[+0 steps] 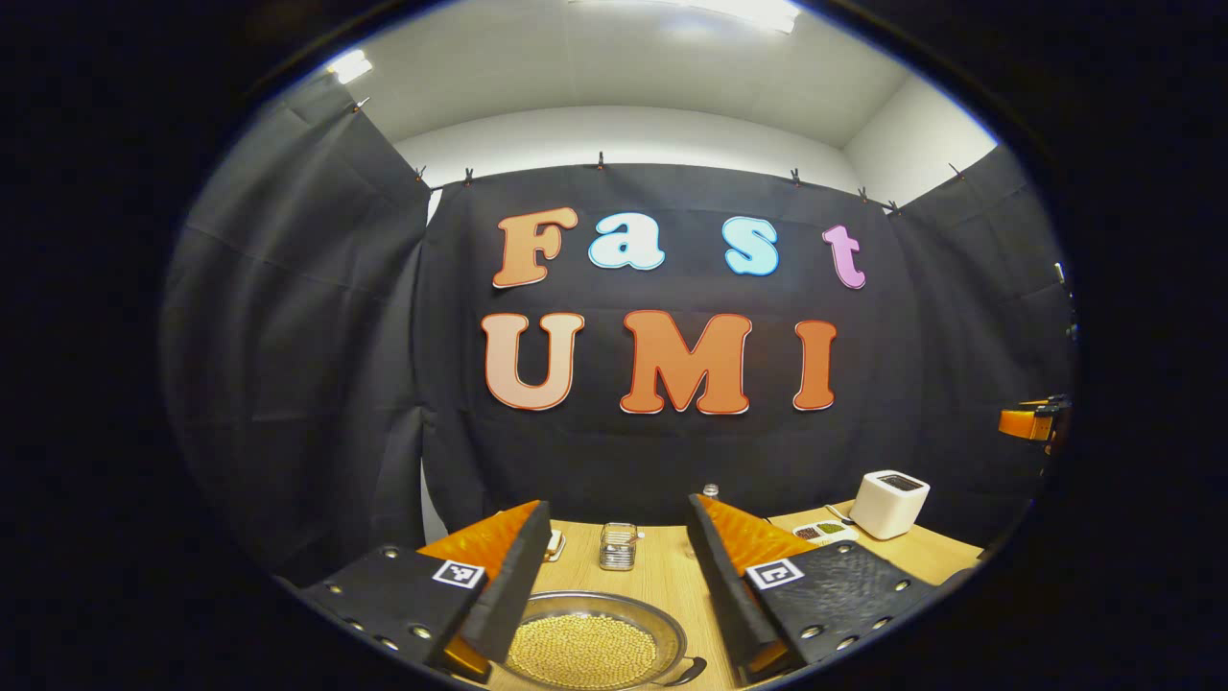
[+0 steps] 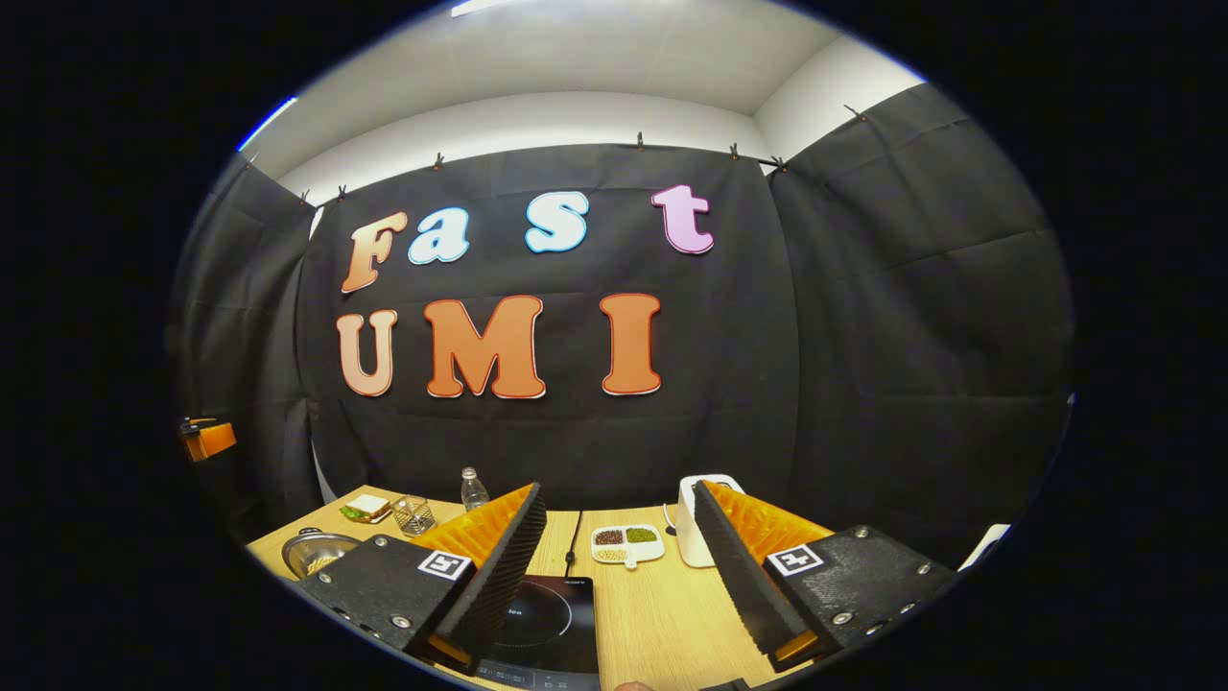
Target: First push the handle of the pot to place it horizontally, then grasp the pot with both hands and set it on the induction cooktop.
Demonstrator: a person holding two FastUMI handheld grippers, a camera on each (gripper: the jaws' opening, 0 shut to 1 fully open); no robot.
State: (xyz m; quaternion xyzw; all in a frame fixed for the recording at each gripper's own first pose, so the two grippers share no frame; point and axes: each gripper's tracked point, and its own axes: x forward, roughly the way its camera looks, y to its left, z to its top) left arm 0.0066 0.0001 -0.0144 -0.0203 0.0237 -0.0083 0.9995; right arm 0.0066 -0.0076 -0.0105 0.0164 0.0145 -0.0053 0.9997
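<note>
Table (image 2: 662, 614): we see a light wooden top running across the booth, carrying everything below.
Induction cooktop (image 2: 552, 624): it lies flat just ahead of our right gripper, under its left finger, with nothing on it.
Pot (image 1: 597, 648): a shallow steel pan filled with small yellow grains sits directly below and ahead of our left gripper, between its fingers; in the right gripper view it shows far to the left (image 2: 317, 549), well apart from the cooktop.
Pot handle (image 1: 689, 670): a dark handle sticks out from the rim toward our right and slightly toward us, so we judge it not yet horizontal.
Left gripper (image 1: 614, 566): its jaws stand wide apart, holding nothing, hovering above the pot.
Right gripper (image 2: 614, 557): also spread wide and empty, over the cooktop.
Key relation: the left gripper is the nearer one, and the handle lies beside its right finger, so we judge the push falls to that hand.
White appliance (image 1: 889, 503): it stands at the table's far right.
Seasoning dish (image 2: 626, 543): it rests beyond the cooktop.
</note>
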